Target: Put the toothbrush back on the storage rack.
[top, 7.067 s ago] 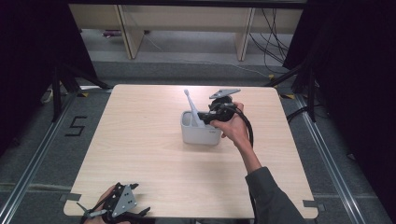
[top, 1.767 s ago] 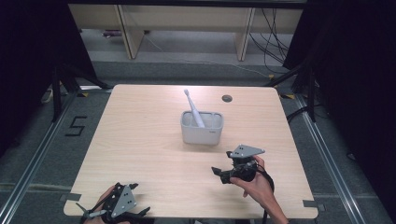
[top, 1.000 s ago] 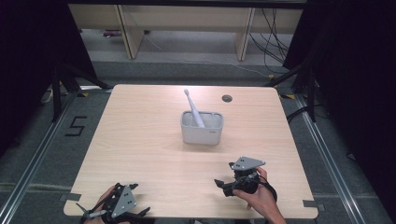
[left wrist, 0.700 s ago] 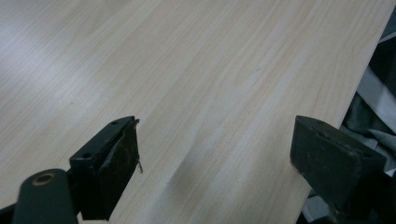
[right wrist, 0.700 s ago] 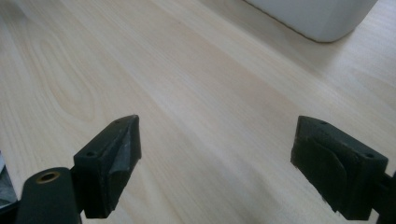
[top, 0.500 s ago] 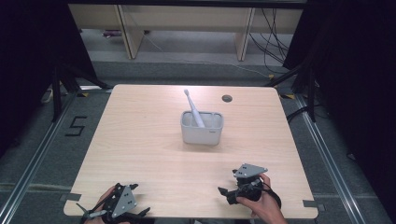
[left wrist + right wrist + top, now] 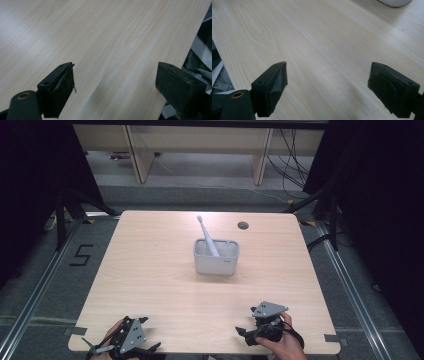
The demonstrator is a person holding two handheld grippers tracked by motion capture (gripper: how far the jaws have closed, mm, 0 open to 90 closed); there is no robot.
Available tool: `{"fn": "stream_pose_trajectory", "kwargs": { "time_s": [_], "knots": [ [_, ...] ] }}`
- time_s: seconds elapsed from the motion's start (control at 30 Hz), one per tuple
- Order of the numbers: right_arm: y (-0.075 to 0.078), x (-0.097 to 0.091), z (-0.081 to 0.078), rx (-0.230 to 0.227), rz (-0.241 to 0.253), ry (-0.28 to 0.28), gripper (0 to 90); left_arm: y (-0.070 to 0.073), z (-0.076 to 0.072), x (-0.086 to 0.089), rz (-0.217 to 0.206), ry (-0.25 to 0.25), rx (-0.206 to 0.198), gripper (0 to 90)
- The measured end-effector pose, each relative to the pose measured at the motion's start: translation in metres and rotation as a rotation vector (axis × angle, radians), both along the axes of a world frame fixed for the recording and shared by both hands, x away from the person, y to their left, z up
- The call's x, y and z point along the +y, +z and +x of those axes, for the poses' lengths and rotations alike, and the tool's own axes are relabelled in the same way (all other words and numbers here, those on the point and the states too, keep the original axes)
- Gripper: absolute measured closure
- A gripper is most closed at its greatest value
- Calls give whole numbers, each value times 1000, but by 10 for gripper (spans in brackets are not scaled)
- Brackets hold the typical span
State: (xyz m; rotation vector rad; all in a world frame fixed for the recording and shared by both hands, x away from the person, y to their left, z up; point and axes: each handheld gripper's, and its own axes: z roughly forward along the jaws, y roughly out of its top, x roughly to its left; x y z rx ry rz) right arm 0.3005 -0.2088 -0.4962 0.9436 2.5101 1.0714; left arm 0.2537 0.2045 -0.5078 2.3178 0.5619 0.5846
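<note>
A pale wooden surface (image 7: 165, 270) is seen from the high view, with a small dark round hole (image 7: 243, 225) set near its far edge. A white rectangular holder (image 7: 216, 257) stands a little beyond the middle of the surface, and a white toothbrush (image 7: 206, 235) is propped in it, its head tilted up and toward the far left. The left gripper (image 7: 150, 348) is held at the near left corner of the surface, with a grey three-cornered plate on top, and the hand around it is partly cut off by the bottom edge. The right gripper (image 7: 241, 334) is held at the near edge on the right side, grasped by the right hand (image 7: 280, 346), with its jaws turned toward the left. Both grippers are kept well apart from the holder, which lies far forward of them, nearer the right gripper than the left. In the left gripper view, the jaws of the left gripper (image 7: 115, 80) are shown spread wide with bare wood grain between them, and the edge of the surface is seen at the right. In the right gripper view, the jaws of the right gripper (image 7: 328, 80) are likewise spread wide over bare wood, and the rounded white base of the holder (image 7: 394, 2) is glimpsed at the top right, well beyond the jaws.
</note>
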Motion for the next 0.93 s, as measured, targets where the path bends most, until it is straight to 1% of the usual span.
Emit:
{"fn": "stream_pose_trajectory", "kwargs": {
  "time_s": [0.07,0.13,0.23,0.3,0.33,0.37,0.4,0.43,0.63,0.7,0.73,0.9,0.93],
  "knots": [
    [0,0,0,-2,1,-2,165,1,0,0,5,-6,7,150],
    [1,0,-1,9,5,-8,165,0,0,0,3,-6,6,150],
    [0,0,-1,14,2,-8,165,0,0,0,1,0,0,150],
    [0,-1,0,1,-2,-4,165,0,0,0,0,-1,0,150],
    [0,0,0,1,-2,-3,165,0,0,0,1,-2,0,150],
    [-1,0,0,5,9,12,165,0,0,0,1,-2,0,150],
    [-1,0,1,4,8,18,165,0,0,0,1,-2,0,150],
    [0,0,0,4,4,7,165,0,0,0,1,-2,0,150],
    [-1,1,0,1,1,7,165,0,0,0,1,-2,0,150],
    [-1,0,0,1,2,9,165,1,1,0,21,-1,-8,150],
    [0,0,0,1,2,9,165,0,0,0,2,-1,-1,150],
    [0,0,0,1,2,9,165,0,0,0,0,-1,0,150],
    [-1,1,0,11,5,11,165,0,0,0,2,-1,-1,150]
  ]
}}
